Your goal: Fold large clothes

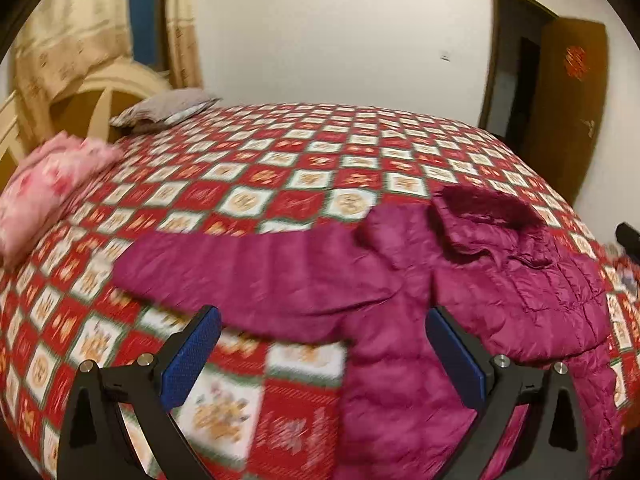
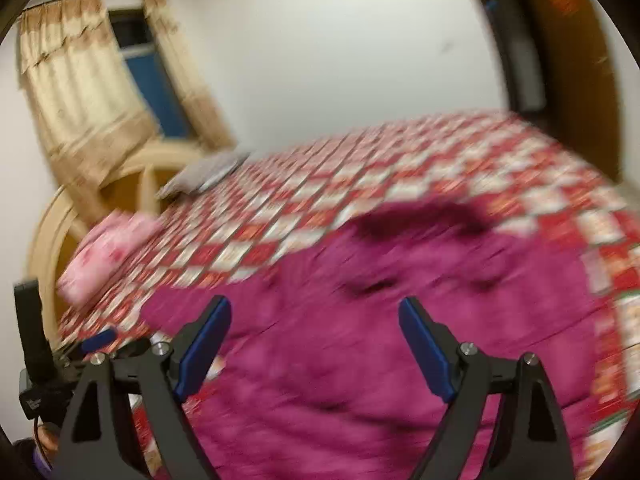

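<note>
Jacket point(image 1: 460, 280) in magenta quilting lies spread on the red-and-white checked bedspread point(image 1: 248, 184), one sleeve stretched toward the pink pillow point(image 1: 52, 184), hood bunched at the far end. Left gripper point(image 1: 322, 340) hovers with jaws spread wide, nothing between the blue pads. Right gripper point(image 2: 316, 336) is also spread apart above the jacket's body, empty, its view badly blurred.
</note>
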A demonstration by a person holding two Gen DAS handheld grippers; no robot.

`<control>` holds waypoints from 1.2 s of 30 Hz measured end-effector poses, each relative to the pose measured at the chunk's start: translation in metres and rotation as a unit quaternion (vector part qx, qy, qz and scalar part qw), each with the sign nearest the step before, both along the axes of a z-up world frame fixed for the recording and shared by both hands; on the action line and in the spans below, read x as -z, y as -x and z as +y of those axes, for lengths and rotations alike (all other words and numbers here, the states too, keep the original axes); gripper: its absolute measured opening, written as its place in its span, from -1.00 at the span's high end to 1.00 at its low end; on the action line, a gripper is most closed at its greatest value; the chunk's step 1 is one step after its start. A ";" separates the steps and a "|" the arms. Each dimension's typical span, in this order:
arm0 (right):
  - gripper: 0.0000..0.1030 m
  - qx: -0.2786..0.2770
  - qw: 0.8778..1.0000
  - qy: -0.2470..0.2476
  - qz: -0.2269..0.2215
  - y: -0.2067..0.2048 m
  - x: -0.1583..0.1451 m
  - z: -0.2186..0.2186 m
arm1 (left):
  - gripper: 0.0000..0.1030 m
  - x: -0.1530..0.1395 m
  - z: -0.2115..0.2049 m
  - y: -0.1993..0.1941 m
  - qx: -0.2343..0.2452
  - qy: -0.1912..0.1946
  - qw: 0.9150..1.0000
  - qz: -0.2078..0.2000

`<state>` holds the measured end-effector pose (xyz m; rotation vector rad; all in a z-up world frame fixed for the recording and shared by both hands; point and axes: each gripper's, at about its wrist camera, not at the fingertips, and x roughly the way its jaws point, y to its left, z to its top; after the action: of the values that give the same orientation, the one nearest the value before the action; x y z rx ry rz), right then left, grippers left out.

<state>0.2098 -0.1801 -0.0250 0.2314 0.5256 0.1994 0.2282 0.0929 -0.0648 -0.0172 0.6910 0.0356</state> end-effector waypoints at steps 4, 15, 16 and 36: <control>0.10 0.122 0.989 0.058 0.056 -0.019 0.022 -0.056 | -0.98 0.015 -0.051 -0.028 0.010 -0.033 0.999 -0.014; 0.10 0.136 0.975 0.053 0.169 -0.038 0.122 -0.081 | -0.98 0.102 -0.103 -0.077 -0.001 -0.091 0.993 0.078; 0.05 0.135 0.975 0.054 0.169 -0.039 0.122 -0.080 | -0.98 0.102 -0.103 -0.080 0.000 -0.087 0.993 0.080; -0.45 0.115 0.980 0.061 0.148 -0.037 0.125 -0.075 | -0.98 0.102 0.219 -0.091 -0.357 0.181 0.913 0.074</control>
<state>0.2473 -0.2551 -0.1499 0.2021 0.7991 -0.0955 0.3191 0.3117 -0.1666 -0.6334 0.8043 0.6190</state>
